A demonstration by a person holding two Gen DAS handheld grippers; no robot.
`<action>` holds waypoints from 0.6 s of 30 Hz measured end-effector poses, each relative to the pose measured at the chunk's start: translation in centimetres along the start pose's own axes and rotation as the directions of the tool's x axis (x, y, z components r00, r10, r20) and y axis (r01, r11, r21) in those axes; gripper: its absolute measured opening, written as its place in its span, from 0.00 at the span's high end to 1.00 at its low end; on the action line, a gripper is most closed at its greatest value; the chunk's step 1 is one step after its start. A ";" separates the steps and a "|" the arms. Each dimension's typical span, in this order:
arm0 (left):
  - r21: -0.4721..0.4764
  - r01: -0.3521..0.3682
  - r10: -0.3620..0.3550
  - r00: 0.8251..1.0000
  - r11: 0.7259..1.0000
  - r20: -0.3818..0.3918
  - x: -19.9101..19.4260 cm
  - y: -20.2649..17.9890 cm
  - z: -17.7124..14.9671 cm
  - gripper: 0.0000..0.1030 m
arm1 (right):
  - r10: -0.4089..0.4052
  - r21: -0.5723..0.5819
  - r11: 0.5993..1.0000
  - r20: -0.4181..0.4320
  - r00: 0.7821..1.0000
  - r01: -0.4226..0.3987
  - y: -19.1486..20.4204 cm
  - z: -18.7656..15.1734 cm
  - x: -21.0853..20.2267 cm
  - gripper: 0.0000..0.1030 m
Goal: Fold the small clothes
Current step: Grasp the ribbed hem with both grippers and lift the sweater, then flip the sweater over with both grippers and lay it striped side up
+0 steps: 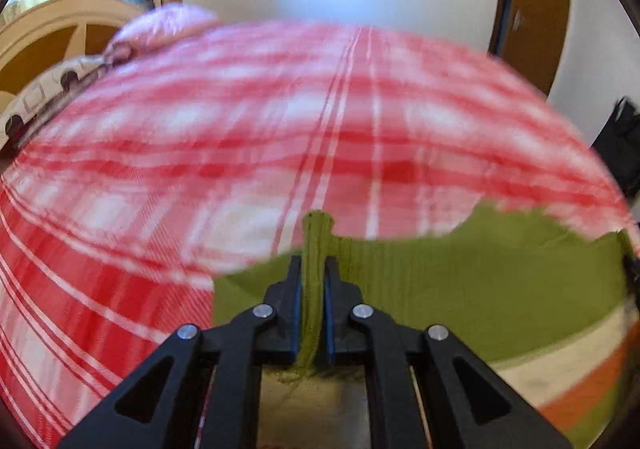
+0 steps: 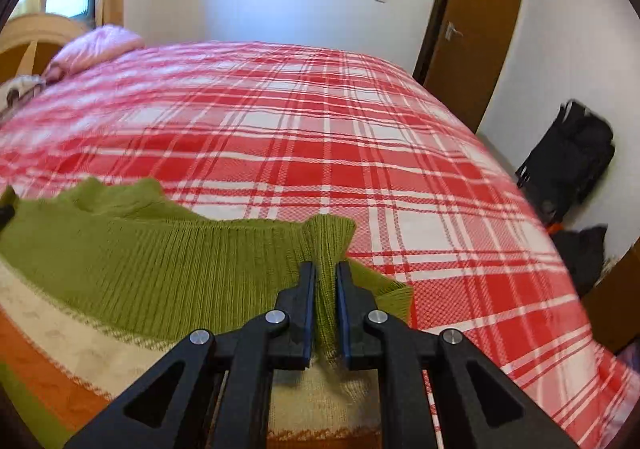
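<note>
A small knitted sweater (image 1: 460, 281), green at its ribbed hem with cream and orange stripes below, is held stretched between both grippers above the bed. My left gripper (image 1: 313, 269) is shut on the hem's left corner. My right gripper (image 2: 326, 277) is shut on the hem's right corner (image 2: 328, 241). In the right wrist view the sweater (image 2: 120, 249) spans to the left, where the other gripper's dark tip (image 2: 6, 209) shows at the frame edge. The left wrist view is blurred by motion.
A bed with a red and white plaid blanket (image 2: 320, 129) fills the view ahead. Pink pillows (image 2: 92, 49) and a cream headboard (image 1: 60, 33) lie at the far left. A brown door (image 2: 472, 29) and black bags (image 2: 568, 157) stand at the right.
</note>
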State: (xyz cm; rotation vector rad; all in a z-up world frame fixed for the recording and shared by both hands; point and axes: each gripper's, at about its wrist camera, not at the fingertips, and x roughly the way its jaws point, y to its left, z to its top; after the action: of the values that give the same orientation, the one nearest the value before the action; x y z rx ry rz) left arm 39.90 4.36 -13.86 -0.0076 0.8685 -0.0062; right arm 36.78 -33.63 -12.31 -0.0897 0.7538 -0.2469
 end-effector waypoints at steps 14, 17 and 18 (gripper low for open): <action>-0.009 -0.116 0.116 0.993 0.993 -0.009 0.2 -0.5 0.3 0.41 | -0.007 0.010 1.000 -0.004 1.000 0.007 -0.2 0.3 -0.7 0.88; 0.006 -0.116 0.116 0.993 0.993 -0.025 -0.5 -0.5 0.3 0.40 | -0.044 0.132 0.991 0.101 0.994 0.031 -2.2 0.0 -5.7 0.87; 0.021 -0.113 0.114 0.993 0.993 -0.032 -0.9 -0.5 0.3 0.40 | -0.020 0.161 0.987 0.124 0.992 0.000 -2.7 -0.5 -7.6 0.87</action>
State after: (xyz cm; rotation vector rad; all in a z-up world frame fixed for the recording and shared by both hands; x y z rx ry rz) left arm 39.51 3.84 -12.95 0.0599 0.9015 0.0924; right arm 30.61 -34.27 -7.19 0.0432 0.6063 -0.3081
